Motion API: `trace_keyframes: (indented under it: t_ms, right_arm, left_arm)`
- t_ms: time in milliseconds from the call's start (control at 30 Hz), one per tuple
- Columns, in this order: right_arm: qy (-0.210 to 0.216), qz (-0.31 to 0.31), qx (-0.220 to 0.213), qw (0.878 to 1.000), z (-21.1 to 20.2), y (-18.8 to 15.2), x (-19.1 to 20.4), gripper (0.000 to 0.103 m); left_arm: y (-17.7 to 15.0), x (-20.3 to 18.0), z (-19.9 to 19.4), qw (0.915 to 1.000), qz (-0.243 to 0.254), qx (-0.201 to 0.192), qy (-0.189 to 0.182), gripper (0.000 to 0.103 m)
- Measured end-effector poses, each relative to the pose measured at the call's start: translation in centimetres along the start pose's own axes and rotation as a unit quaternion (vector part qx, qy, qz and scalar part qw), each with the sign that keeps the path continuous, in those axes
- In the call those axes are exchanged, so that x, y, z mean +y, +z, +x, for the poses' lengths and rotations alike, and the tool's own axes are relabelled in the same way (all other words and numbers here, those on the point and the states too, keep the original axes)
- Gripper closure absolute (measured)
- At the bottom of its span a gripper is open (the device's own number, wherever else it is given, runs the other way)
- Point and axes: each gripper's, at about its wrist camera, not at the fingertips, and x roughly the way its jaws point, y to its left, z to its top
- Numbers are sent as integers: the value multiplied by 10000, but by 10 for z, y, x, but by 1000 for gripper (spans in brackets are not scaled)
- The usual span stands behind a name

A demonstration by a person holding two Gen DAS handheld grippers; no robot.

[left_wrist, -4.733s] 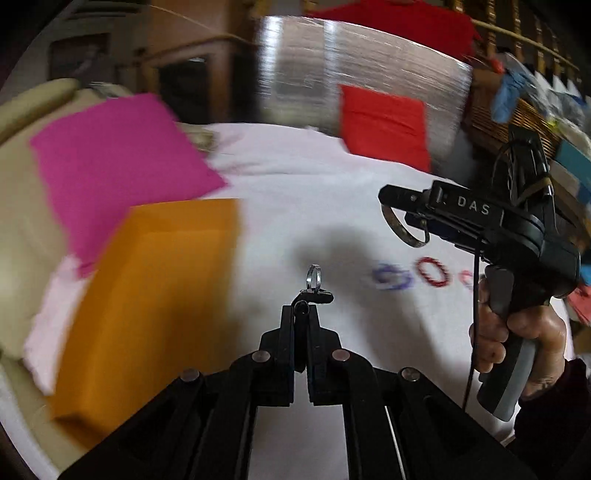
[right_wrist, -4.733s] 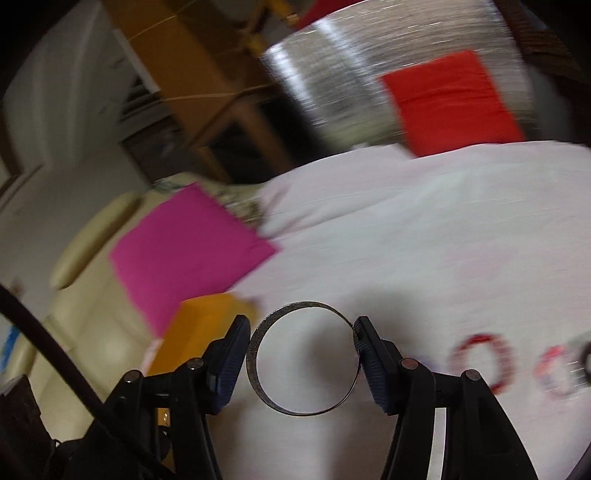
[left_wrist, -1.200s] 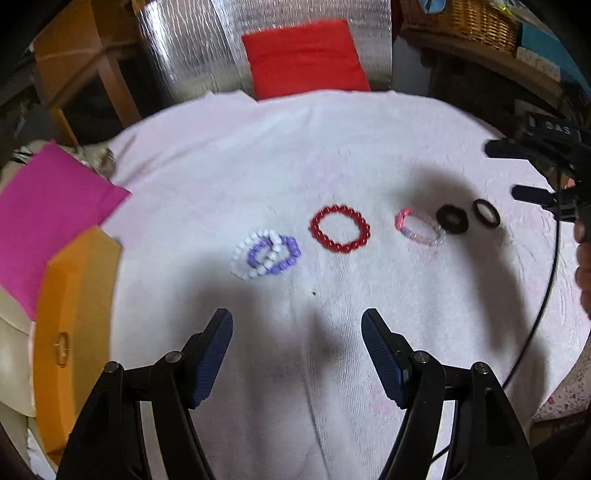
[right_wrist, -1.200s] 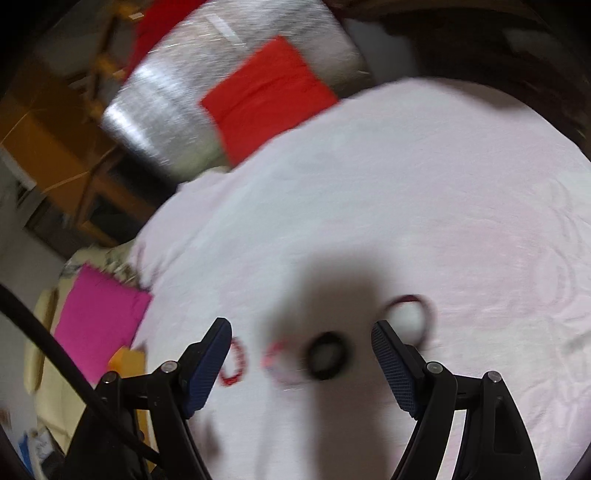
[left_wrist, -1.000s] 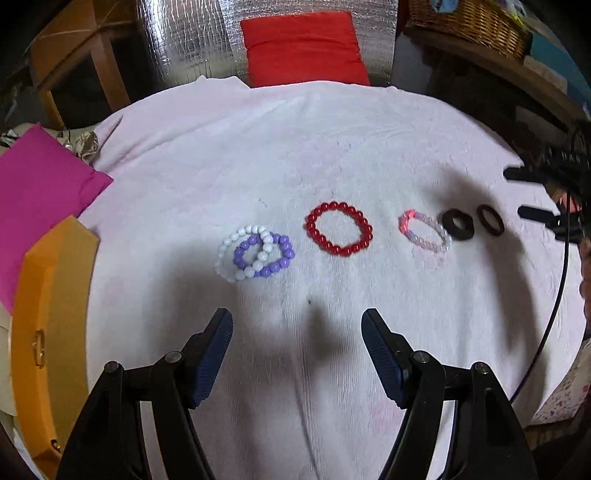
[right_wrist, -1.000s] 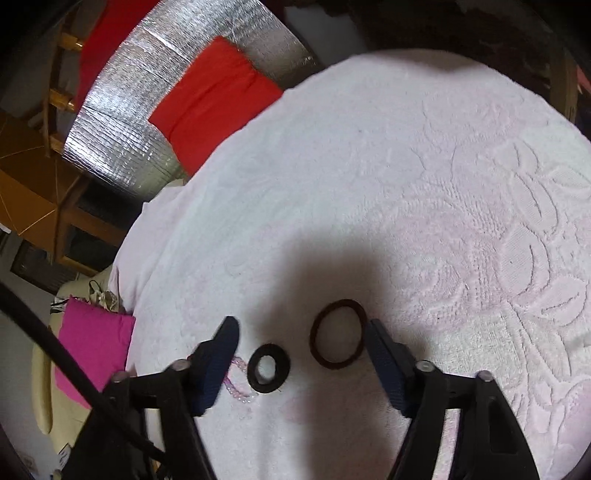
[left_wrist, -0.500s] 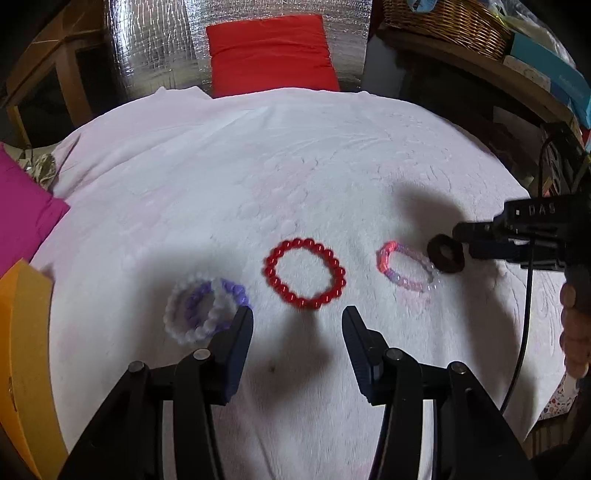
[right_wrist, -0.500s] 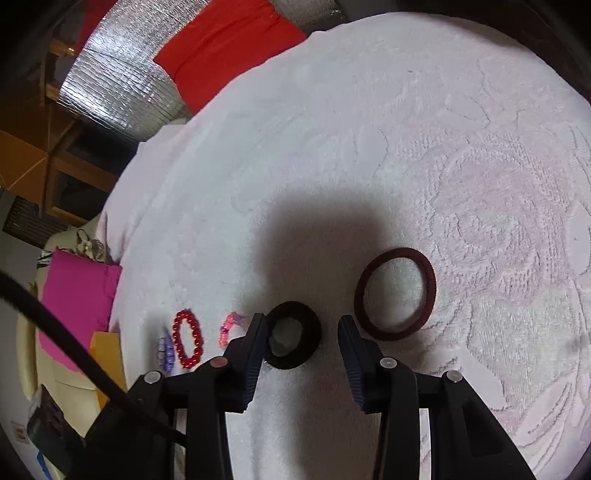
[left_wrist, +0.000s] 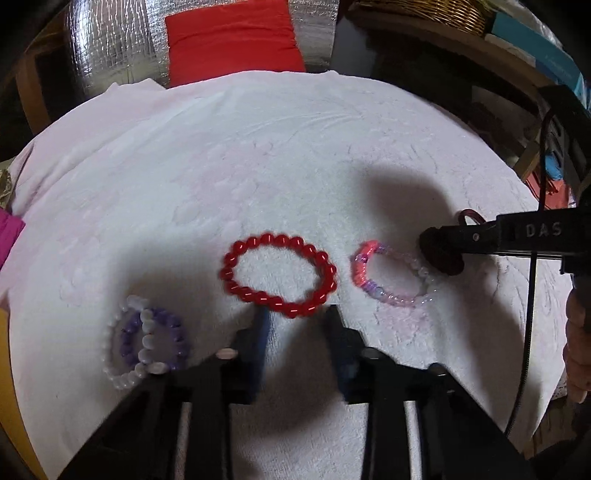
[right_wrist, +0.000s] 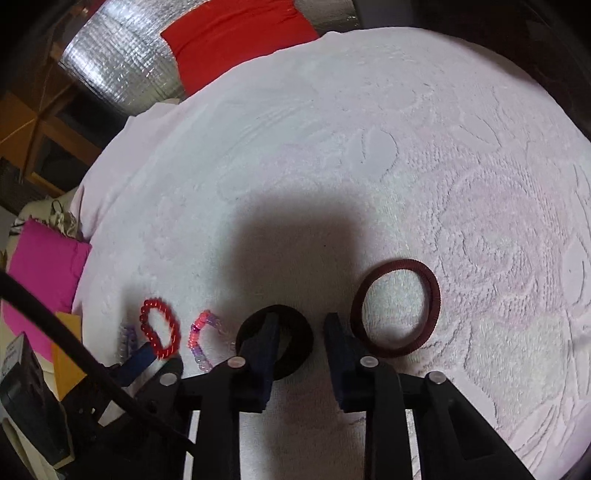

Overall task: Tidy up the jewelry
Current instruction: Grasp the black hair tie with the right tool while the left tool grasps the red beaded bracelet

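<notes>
A red bead bracelet (left_wrist: pixel 277 274) lies on the white towel (left_wrist: pixel 258 147). My left gripper (left_wrist: pixel 297 321) is open, its fingertips straddling the bracelet's near edge. Left of it lie white and purple bead bracelets (left_wrist: pixel 146 343); right of it a pink and lilac bracelet (left_wrist: pixel 391 275). My right gripper (right_wrist: pixel 301 330) is open, with the right side of a black hair tie (right_wrist: pixel 275 345) between its fingers. A dark red hair band (right_wrist: pixel 395 308) lies just right of it. The right gripper also shows in the left wrist view (left_wrist: pixel 443 251).
An orange box (right_wrist: pixel 66 354) and a magenta cloth (right_wrist: pixel 40 269) sit at the towel's left edge. A silver foil panel with a red cushion (left_wrist: pixel 232 40) stands behind the table. A wicker basket (left_wrist: pixel 424 11) and shelves are at the back right.
Both grippers have come down close to the towel and narrowed their jaws. The left one reached the red bracelet, the right one the black hair tie.
</notes>
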Motion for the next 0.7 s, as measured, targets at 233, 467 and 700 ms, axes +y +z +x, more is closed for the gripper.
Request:
trace_keyframes:
  t_ms: [233,467,700]
  right_arm:
    - [170,-8,-8,9999,-1,3,1,92]
    - [336,151,-129,9992,-9,1,-5,92]
    - [345,260,30,9991,1,0,-6,92]
  left_arm:
    - [-3,3,-5,10000,-49,-28,-53,99]
    - [-4,7,-23,9996,-96,-253,-51,99]
    - [6,0,-18,9995,84,-313,-57,67]
